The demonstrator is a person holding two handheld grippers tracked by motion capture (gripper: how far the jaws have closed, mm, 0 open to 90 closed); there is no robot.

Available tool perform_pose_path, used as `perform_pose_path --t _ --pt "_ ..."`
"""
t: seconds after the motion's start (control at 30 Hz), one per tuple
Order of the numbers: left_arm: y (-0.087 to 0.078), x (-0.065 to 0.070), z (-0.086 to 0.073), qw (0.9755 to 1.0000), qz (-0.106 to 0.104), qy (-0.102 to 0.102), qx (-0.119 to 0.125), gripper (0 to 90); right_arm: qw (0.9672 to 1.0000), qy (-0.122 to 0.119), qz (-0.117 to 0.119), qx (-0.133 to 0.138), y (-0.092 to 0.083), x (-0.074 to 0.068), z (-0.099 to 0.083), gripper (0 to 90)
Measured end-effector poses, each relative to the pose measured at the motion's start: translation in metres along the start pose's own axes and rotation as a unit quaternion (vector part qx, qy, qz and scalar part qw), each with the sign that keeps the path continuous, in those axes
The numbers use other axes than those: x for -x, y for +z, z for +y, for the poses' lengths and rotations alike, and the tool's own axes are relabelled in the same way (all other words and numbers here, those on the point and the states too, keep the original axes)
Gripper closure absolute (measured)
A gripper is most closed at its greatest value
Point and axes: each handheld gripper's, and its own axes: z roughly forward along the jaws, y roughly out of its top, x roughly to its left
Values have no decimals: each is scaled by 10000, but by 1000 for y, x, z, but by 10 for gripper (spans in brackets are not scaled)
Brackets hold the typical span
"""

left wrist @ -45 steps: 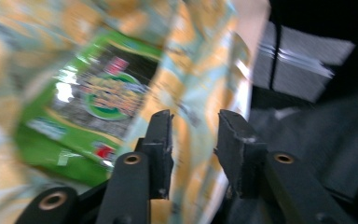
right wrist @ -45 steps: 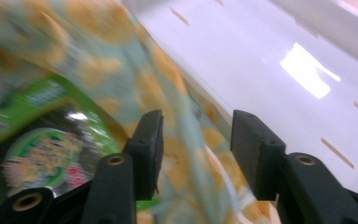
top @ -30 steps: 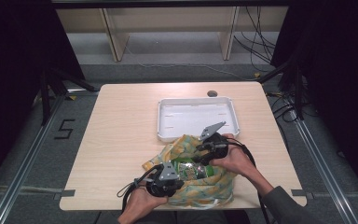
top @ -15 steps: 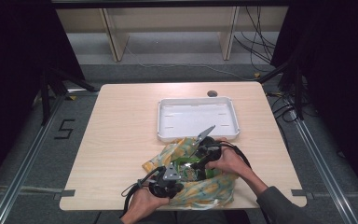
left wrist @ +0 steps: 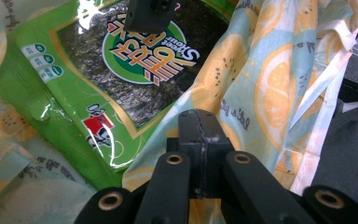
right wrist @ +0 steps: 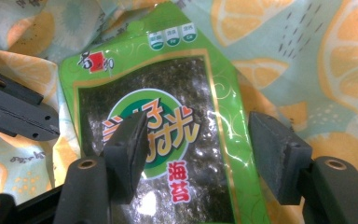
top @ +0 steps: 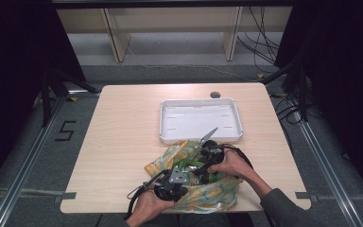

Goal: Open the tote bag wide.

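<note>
A green seaweed packet (right wrist: pixel 168 140) runs off the bottom edge of the right gripper view, its lower print cut away, and the pads of the right hand-held gripper (right wrist: pixel 200 154) cover part of its round label. In the left gripper view the same packet (left wrist: pixel 121 79) passes beyond the top edge, and a fold of the lemon-print cloth bag (left wrist: pixel 242 79) covers its near corner. From the high view the packet's lettering is too small to read, and the bag (top: pixel 212 194) hides most of it. What lies deeper inside the bag cannot be told. The person's forearms leave the frame at the bottom.
</note>
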Motion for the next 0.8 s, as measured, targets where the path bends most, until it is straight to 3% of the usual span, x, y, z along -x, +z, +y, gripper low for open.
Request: perform_pose_path --t 0.1,0.2,0.3,0.33,0.37,0.4,0.43,0.47,0.5,0.57,0.6,0.63,0.67,0.7,0.73,0.8 --pt "2 2 0 9999 -3 -108 18 896 9998 117 138 -40 2 -1 -1 402" --pt "0 -1 0 10000 11 40 -78 896 9997 130 188 -94 3 -1 -1 409" --pt "1 2 0 10000 64 -50 43 896 9996 39 283 57 -4 -2 1 442" --pt "0 1 1 10000 10 32 -36 896 9991 155 371 96 -8 -5 2 452" --pt "-1 -1 1 9997 -10 215 -150 896 9991 89 395 139 -10 -5 2 464" --pt "-1 -1 1 9997 -7 203 -143 897 9987 163 461 139 -14 -8 3 477" --pt "-1 0 1 9998 -4 141 -166 896 9987 137 471 171 -17 -9 3 492" --pt "-1 -1 1 9996 -29 216 -190 896 9984 37 519 204 -18 -9 4 502" --pt "0 0 1 9996 -16 191 -193 896 9979 161 610 174 -21 -12 4 508" --pt "1 1 0 9997 -5 129 -200 896 9976 141 649 181 -22 -15 4 528" --pt "0 0 1 9995 12 231 -209 897 9976 156 650 158 -23 -16 4 532" --pt "2 3 0 10000 32 -11 -69 896 9972 159 713 140 -23 -17 5 545" --pt "2 3 0 10000 27 -23 -64 896 9972 224 709 64 -23 -19 5 559" --pt "2 2 1 9999 33 87 -77 896 9974 168 696 73 -23 -19 5 573" --pt "2 3 0 10000 36 21 -70 897 9974 187 688 57 -23 -19 5 585" --pt "2 2 0 9999 76 98 -94 896 9966 299 772 35 -23 -21 5 622"
